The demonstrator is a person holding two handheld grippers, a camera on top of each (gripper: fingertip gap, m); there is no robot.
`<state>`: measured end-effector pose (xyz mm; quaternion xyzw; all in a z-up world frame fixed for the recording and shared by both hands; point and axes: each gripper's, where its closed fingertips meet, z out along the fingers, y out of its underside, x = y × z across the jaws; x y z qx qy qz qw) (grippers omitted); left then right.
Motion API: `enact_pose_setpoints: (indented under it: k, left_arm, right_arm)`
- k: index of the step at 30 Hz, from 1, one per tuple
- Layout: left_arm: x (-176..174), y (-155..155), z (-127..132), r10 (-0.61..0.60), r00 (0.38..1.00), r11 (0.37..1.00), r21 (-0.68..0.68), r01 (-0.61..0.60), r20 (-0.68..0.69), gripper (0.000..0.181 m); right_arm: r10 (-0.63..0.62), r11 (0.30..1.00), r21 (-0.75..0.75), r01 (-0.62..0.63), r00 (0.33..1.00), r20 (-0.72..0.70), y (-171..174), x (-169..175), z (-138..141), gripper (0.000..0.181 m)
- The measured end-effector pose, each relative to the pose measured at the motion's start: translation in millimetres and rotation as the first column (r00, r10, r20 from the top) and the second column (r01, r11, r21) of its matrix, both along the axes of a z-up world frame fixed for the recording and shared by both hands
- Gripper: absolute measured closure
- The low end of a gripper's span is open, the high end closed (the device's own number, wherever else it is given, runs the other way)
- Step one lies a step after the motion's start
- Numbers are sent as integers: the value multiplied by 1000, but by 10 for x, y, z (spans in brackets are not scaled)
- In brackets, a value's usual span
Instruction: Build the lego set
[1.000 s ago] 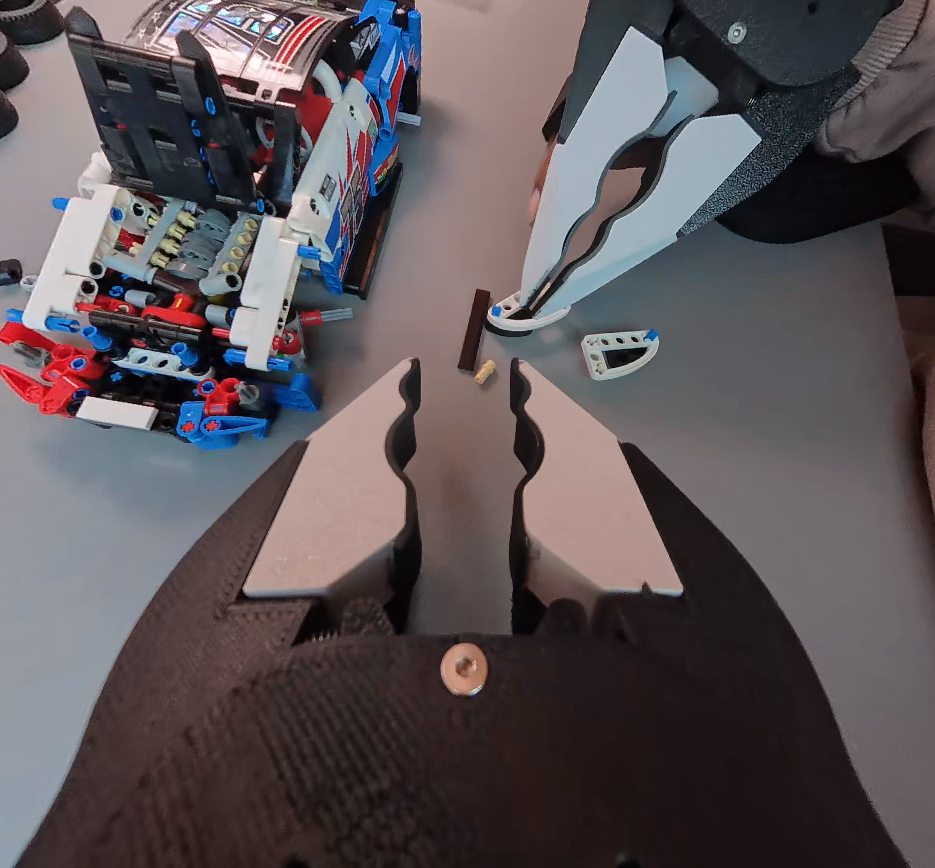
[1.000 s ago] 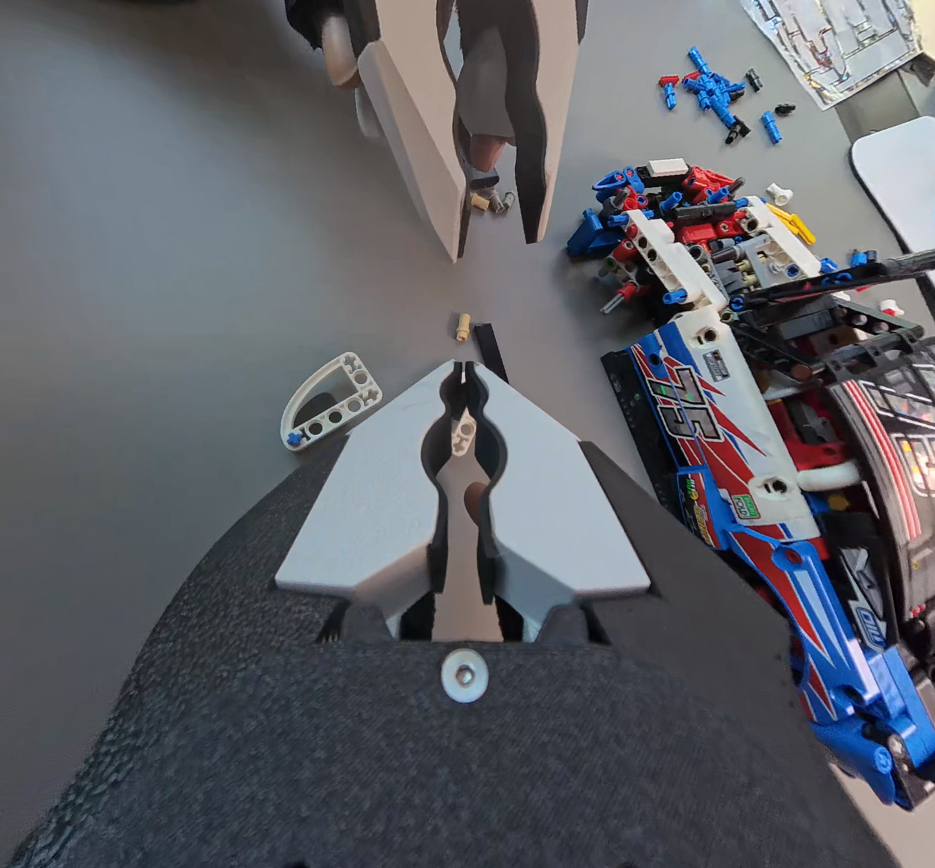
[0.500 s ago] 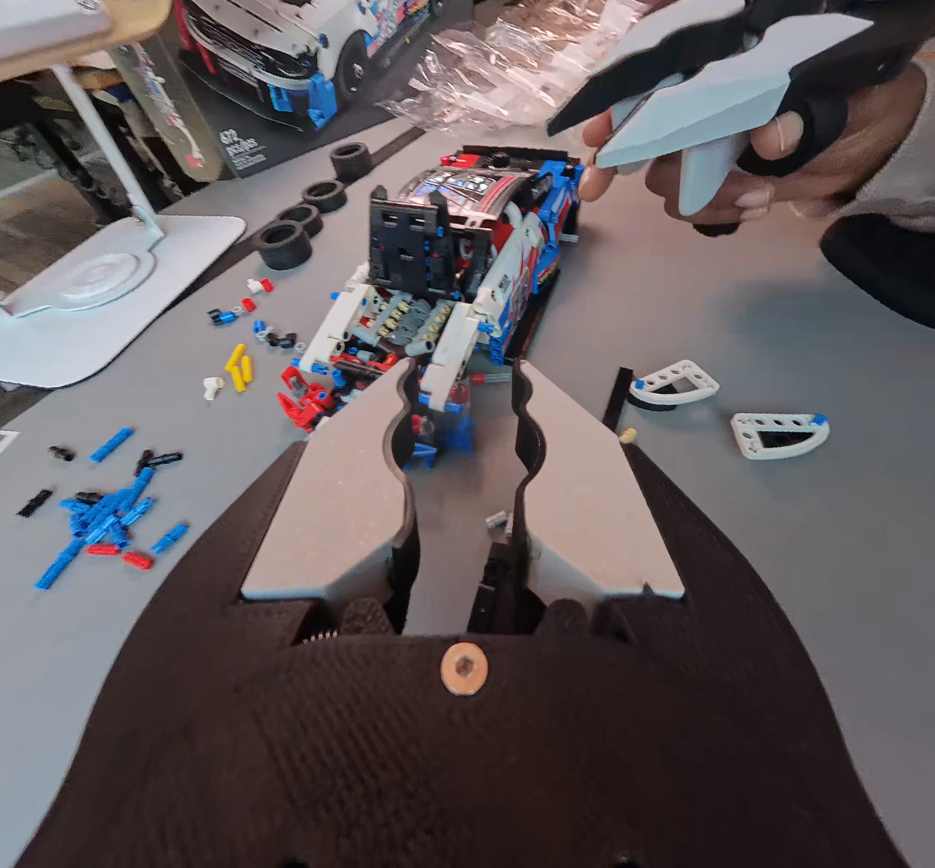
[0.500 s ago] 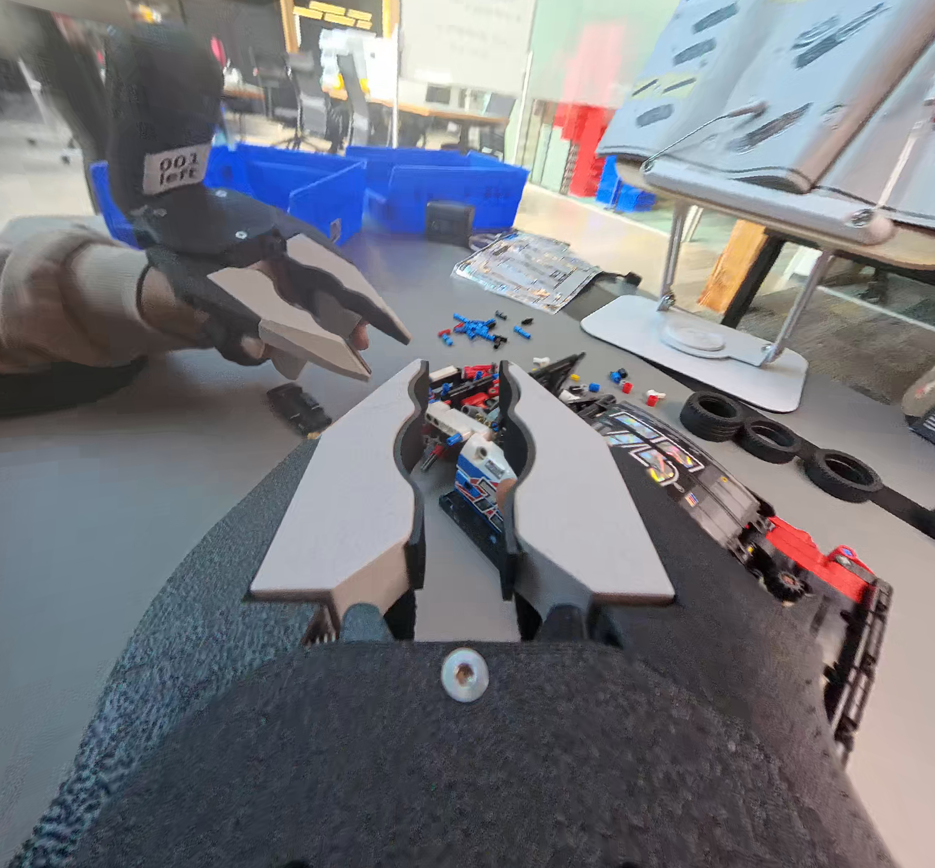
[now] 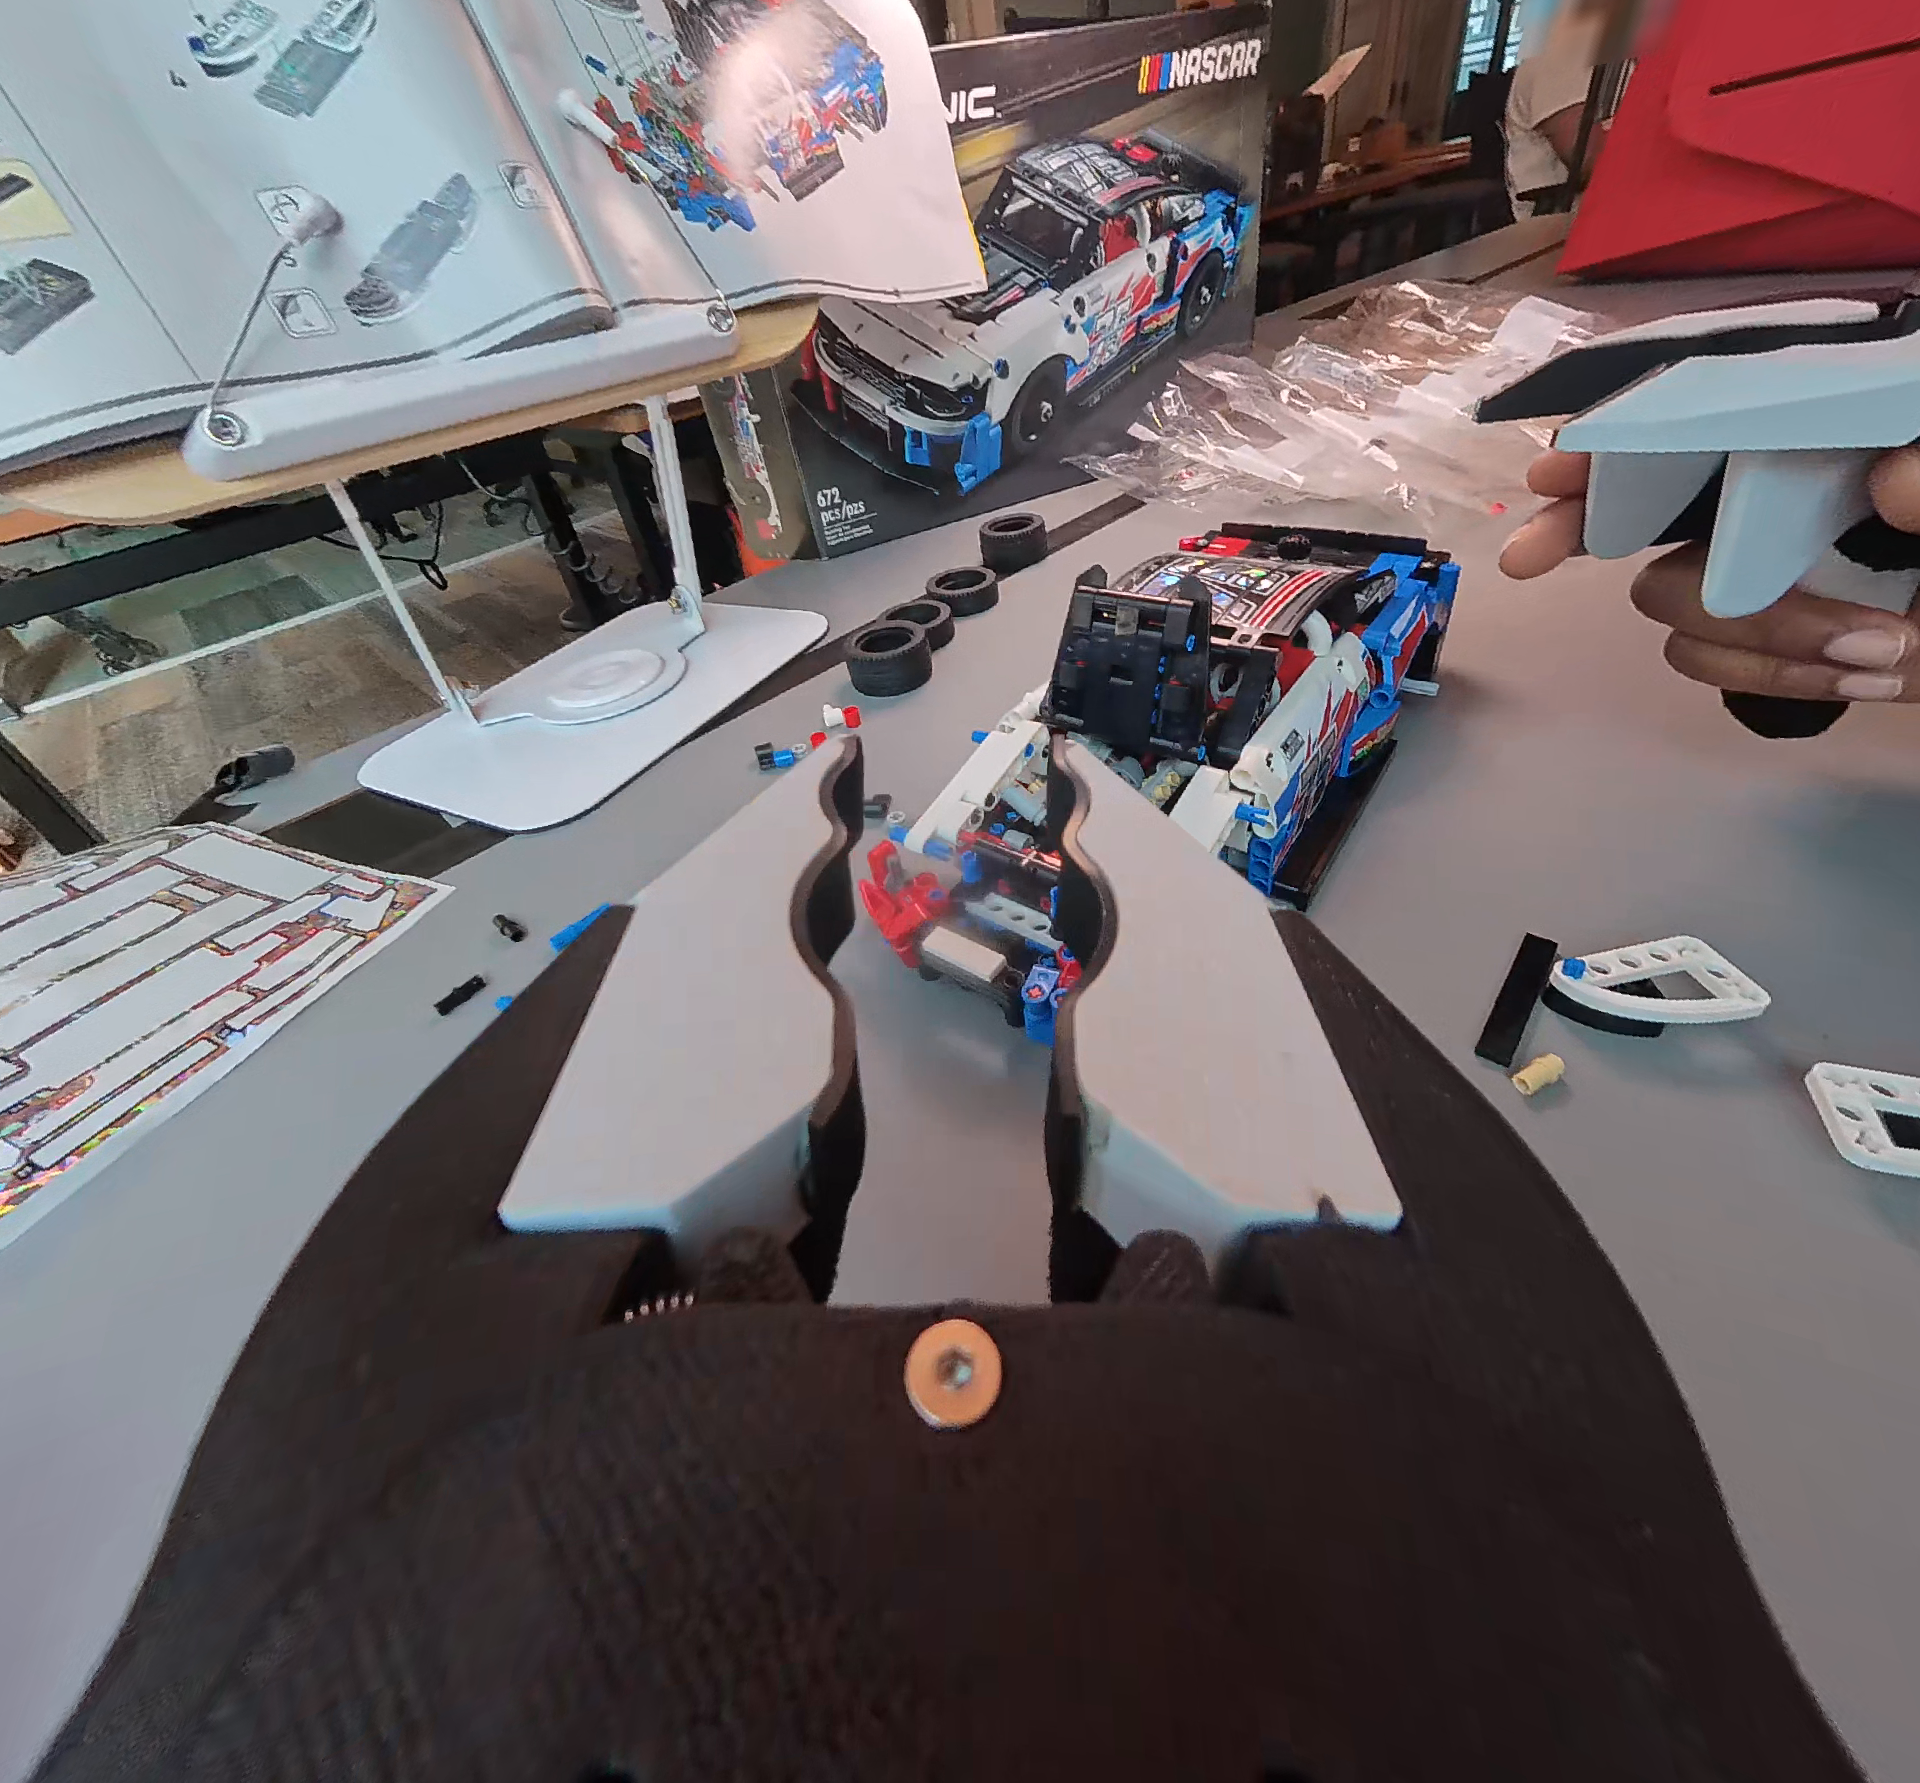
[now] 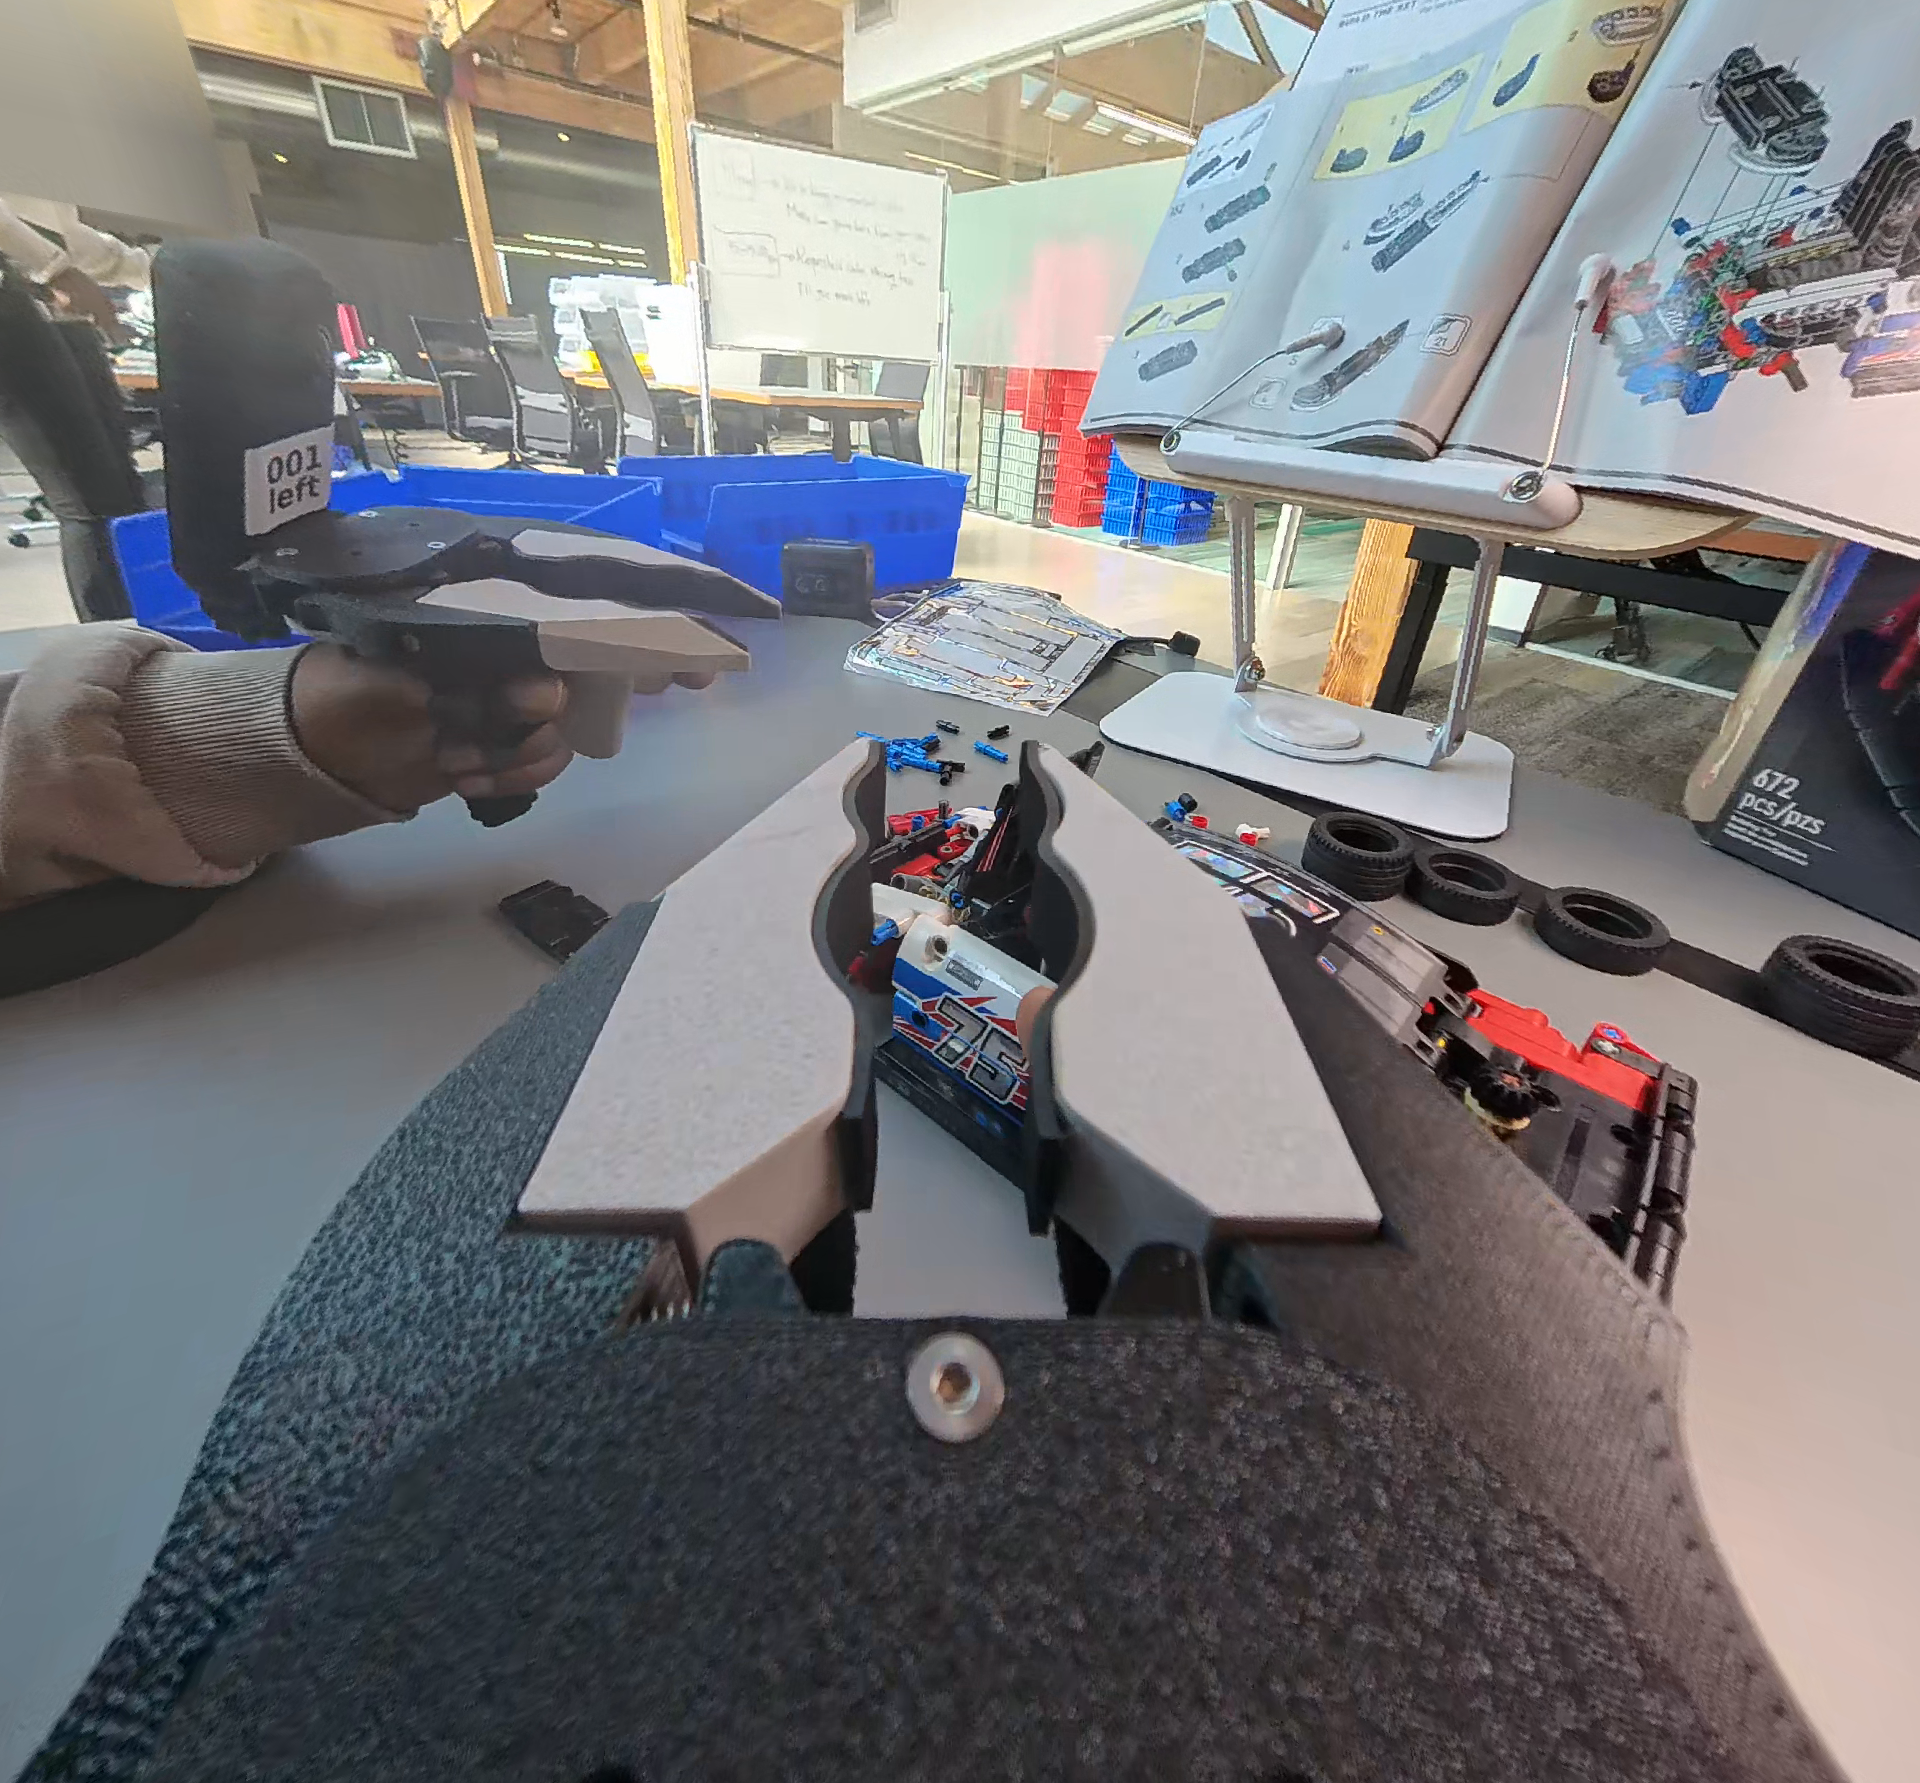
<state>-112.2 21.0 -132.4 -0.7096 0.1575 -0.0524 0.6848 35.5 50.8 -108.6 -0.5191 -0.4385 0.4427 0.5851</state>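
Both claws lifted off table, left claw (image 5: 954, 767) and right claw (image 6: 954, 757) spread, empty, lego car (image 5: 1226, 725) ahead, tires (image 6: 1465, 881) beside.

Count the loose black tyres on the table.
4, in a row on the grey table beyond the toy car: one nearest the book stand, then, and near the box. Others may be hidden.

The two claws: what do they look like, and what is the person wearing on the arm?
Each claw has a black textured body, one silver screw, and two pale grey wedge fingers with wavy black inner pads. The left claw carries a fuzzy black block bearing a white label. The arm wears a beige ribbed-cuff knit sleeve.
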Motion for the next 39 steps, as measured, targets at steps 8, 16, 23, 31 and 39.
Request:
enact_pose_setpoints:
  k: [8, 16, 23, 31, 39]
  left_arm:
    - [-357, 337, 363, 142, 990, 984, 102, -143, 10, 153]
    - [-720, 1162, 1291, 186, 977, 945, 251, -207, 105, 167]
    - [-953, 1971, 1513, 216, 964, 941, 228, -248, 156, 181]
    - [-1273, 2633, 1403, 308, 942, 935, 138, -326, 136, 181]
    - [-1411, 2917, 1508, 323, 939, 933, 127, -338, 121, 181]
  right_arm:
    - [-87, 996, 15, 87, 996, 4, 197, 45, -50, 159]
    - [-113, 992, 69, 110, 993, 38, 227, 53, -96, 161]
    - [-101, 992, 81, 98, 994, 38, 181, 44, -70, 163]
    - [-61, 996, 72, 57, 997, 44, 108, 13, -67, 162]
    - [-50, 997, 69, 45, 996, 79, 111, -18, -153, 164]
